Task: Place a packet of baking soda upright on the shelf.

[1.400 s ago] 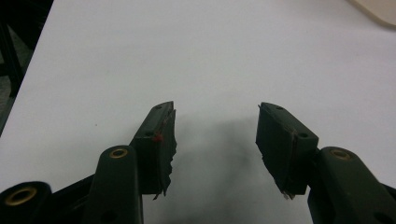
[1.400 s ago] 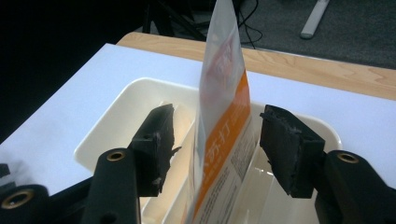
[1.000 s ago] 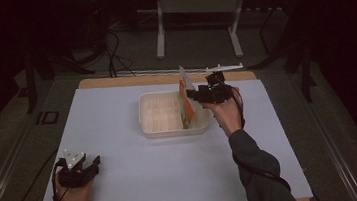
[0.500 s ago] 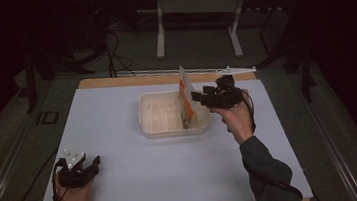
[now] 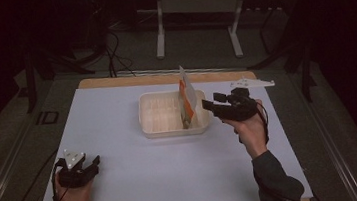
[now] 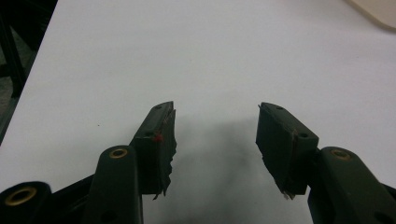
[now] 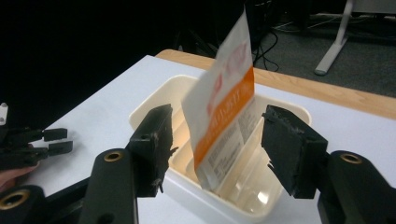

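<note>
since the orange-and-white sachet (image 7: 223, 112) stands on its lower edge inside the cream plastic tub (image 5: 152, 128), leaning against the tub's right-hand end as the high view has it, we judge it a light, thin thing that will bend rather than resist. it looks like a flat sealed packet of film or coated paper, printed on the face, with most of its height rising clear above the rim. we expect it to be limp across its width and a little slick, so a pinch near one corner would likely let it droop or swing. the better hold, in our view, is on the upper part that stands free of the tub, jaws closing flat on both printed faces, below the top seal where the packet is stiffest. we would not squeeze hard, since the contents cannot be told and the seal may split.

the right hand-held gripper (image 7: 219, 140) hovers just beside the tub with its jaws apart, one on either side of the sachet and touching nothing. the left hand-held gripper (image 6: 215, 135) rests low on the white counter (image 5: 117, 112) well apart from the tub, near the front left corner, its jaws also spread wide and empty.
</note>
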{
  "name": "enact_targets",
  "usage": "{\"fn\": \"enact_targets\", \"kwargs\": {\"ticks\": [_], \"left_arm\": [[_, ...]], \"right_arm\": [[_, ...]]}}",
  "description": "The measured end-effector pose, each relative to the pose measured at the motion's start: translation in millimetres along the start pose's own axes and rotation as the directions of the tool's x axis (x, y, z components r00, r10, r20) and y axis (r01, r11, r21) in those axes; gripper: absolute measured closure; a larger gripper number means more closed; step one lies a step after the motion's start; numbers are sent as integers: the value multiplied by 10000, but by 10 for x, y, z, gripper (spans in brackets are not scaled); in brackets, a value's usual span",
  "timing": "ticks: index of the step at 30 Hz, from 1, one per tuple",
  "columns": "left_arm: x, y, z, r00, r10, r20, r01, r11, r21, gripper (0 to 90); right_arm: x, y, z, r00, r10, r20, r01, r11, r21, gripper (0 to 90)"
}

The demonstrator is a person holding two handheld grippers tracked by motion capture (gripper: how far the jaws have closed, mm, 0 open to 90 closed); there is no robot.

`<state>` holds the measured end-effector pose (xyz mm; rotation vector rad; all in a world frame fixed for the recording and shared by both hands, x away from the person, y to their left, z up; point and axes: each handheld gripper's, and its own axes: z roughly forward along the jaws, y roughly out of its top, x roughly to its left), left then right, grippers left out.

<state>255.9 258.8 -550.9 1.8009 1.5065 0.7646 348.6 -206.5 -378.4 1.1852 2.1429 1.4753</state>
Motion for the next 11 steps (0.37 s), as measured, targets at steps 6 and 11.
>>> {"fn": "enact_targets", "kwargs": {"ticks": [6,11], "left_arm": [[1,0,-2,10000,1,-18,-1,10000,-8,471],[-2,0,3,9999,-52,-108,52,10000,20,463]], "right_arm": [[-77,-254,-68,9997,46,259,-51,9998,188,424],[-188,-587,-49,9957,-136,914,63,9968,798,410]]}}
